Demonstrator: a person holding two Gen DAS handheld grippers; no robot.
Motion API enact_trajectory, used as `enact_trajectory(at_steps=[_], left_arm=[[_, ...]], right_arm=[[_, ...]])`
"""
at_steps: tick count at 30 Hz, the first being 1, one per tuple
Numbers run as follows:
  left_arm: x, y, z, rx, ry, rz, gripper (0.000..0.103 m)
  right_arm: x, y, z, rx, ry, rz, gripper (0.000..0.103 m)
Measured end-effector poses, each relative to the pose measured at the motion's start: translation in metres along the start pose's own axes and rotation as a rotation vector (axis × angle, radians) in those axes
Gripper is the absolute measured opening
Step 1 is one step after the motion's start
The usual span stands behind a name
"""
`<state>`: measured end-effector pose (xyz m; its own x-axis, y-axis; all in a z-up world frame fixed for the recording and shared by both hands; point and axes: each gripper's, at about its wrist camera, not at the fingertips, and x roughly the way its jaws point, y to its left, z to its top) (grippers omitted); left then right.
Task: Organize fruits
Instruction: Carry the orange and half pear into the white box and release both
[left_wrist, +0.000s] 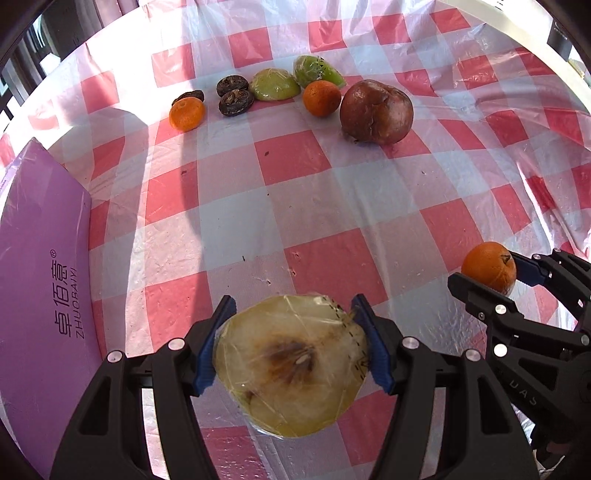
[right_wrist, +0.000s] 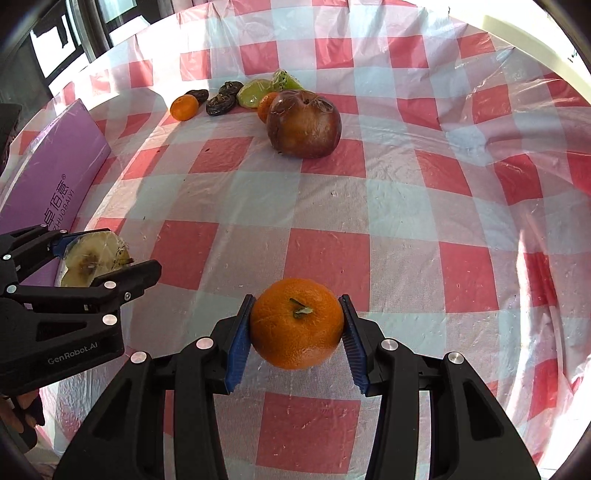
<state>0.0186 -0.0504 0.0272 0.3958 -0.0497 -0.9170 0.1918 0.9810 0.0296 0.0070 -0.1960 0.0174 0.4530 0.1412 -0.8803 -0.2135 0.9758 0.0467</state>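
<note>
Both grippers were loaded: left gripper (left_wrist: 291, 347) clamped on a film-wrapped apple half (left_wrist: 291, 365), right gripper (right_wrist: 297, 332) pinching a mandarin (right_wrist: 297, 323), both held above the cloth. Risk: slick wrap could let the half slide out; the round mandarin could roll on release. Other fruit (left_wrist: 295, 96) sat grouped far across the wrinkled plastic check tablecloth (left_wrist: 332, 206); purple box (left_wrist: 40, 295) at its left edge, windows beyond.

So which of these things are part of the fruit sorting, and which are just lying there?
Part of the job:
- wrapped apple half in left gripper
- tangerine in right gripper
- far fruit row: two tangerines, green pieces, brown apple, dark dried fruits

Lying about:
- purple box
- checked tablecloth
</note>
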Motion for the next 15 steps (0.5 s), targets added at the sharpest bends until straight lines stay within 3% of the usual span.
enact_trajectory(at_steps=[9,15], left_arm=[[-0.070,0.038,0.016,0.046,-0.130,-0.021,0.065],[-0.110,0.091,0.016,0.015,-0.218,0.020,0.065]], right_arm=[[-0.018,0.039,0.011,0.107,0.071,-0.027,0.045],[-0.060,0.089,0.047,0.084,-0.031,-0.017,0.045]])
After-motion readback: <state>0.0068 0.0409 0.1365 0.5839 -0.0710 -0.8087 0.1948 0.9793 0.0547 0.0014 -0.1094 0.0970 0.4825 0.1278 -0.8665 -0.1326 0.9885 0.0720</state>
